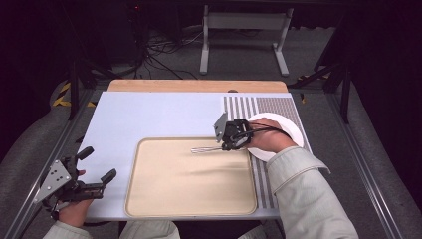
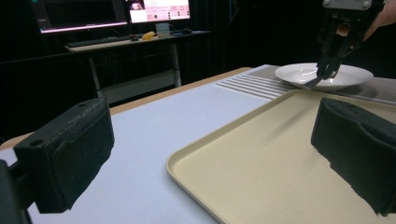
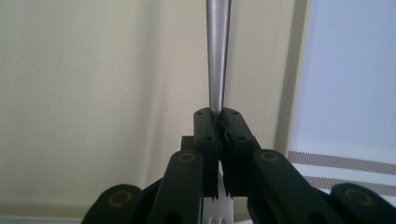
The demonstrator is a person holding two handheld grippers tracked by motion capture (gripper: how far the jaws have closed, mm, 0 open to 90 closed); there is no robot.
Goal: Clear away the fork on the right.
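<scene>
While the right gripper point(image 1: 230, 144) sits over the tray's far right corner, its jaws are clamped tight on a metal fork point(image 1: 206, 149). Fork extends left from the jaws, over the cream tray point(image 1: 149, 199); can't tell if the free end touches the tray surface or floats just above it. In the right gripper view the steel handle point(image 3: 218, 56) runs straight up out of the pinched jaws, and tines peek out below them, so the grip is near the tine end. Tray rim passes right of the handle, with blue mat and striped cloth beyond it.

White plate point(image 1: 291, 130) sits on the striped placemat point(image 1: 278, 107), just beside the tray's right edge. Right hand point(image 1: 268, 139) is over the plate's near side. From the left gripper view the right gripper point(image 2: 327, 72) hangs jaws-down in front of the plate point(image 2: 345, 74), fork end at the tray's far edge.

Left gripper point(image 1: 97, 167) is off to the near left of the table, well apart from the tray, jaws spread wide, nothing between them. Left hand point(image 1: 74, 209) holds it at the table's near left corner. Its own view shows both black pads point(image 2: 65, 154) far apart, tray corner point(image 2: 196, 158) between them.

Light blue mat point(image 1: 149, 114) covers most of the table; a wooden edge point(image 1: 199, 85) shows at the far side.
</scene>
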